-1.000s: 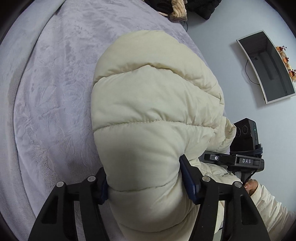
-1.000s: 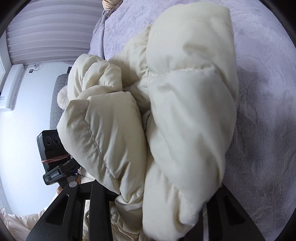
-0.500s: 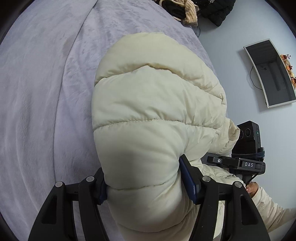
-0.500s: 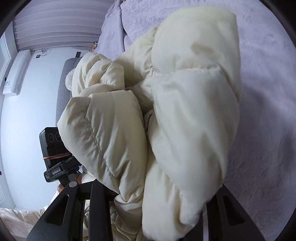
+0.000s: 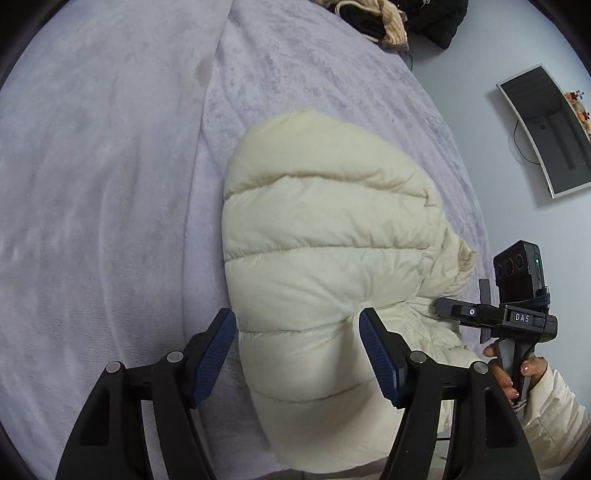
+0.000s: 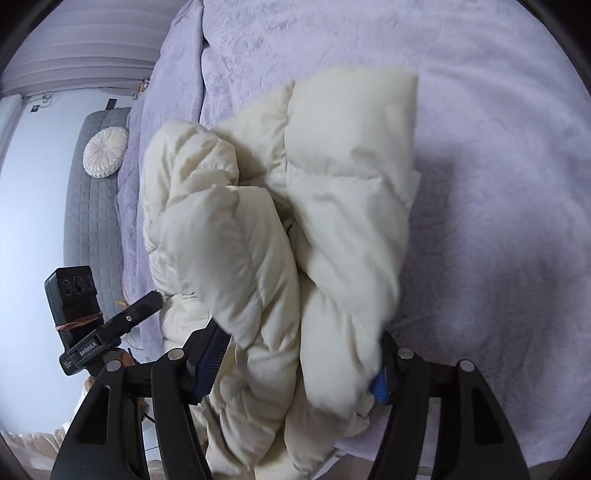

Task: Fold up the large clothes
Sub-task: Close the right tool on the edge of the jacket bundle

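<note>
A cream quilted puffer jacket [image 5: 325,258] lies bunched on a lilac bed cover [image 5: 110,184]. It also shows in the right wrist view [image 6: 295,229], folded into thick rolls. My left gripper [image 5: 297,354] is open, its blue pads apart on either side of the jacket's near roll, no longer pinching it. My right gripper [image 6: 295,365] is open too, its jaws wide around the jacket's near end, which bulges between them. The right gripper body shows in the left wrist view [image 5: 517,310], beside the jacket's right edge.
Dark and tan clothes [image 5: 391,18] lie at the bed's far corner. A wall screen [image 5: 546,129] hangs to the right. A grey quilted headboard [image 6: 92,206] with a round cushion [image 6: 105,151] stands left of the bed in the right wrist view.
Both grippers have opened and let go of the jacket. The jacket has dropped onto the bed cover and both grippers have pulled back from it.
</note>
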`<action>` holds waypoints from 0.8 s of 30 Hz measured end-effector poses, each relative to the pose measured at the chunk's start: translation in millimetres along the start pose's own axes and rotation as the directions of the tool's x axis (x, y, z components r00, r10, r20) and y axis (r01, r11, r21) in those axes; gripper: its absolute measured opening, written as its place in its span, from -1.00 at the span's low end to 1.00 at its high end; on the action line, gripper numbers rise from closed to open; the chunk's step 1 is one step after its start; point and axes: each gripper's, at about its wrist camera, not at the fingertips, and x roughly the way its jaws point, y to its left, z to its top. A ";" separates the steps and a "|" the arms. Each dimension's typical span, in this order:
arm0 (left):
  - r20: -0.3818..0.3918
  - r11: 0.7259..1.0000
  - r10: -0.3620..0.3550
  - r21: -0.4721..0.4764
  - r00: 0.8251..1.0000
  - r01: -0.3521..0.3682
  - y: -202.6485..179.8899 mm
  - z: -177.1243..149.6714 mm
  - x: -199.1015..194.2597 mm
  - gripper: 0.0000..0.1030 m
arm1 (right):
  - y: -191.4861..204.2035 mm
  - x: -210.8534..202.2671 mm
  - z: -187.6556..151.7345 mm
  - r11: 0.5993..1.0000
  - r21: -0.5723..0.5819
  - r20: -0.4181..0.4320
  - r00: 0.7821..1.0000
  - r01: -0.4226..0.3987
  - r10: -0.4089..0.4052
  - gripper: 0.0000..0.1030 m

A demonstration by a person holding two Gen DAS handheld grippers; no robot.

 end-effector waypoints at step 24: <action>0.061 0.969 -0.023 0.249 0.998 0.007 -90.0 9.4 -7.7 0.35 | 54.7 -49.3 -9.8 0.994 0.025 0.130 0.985 0.110 -0.112 -0.93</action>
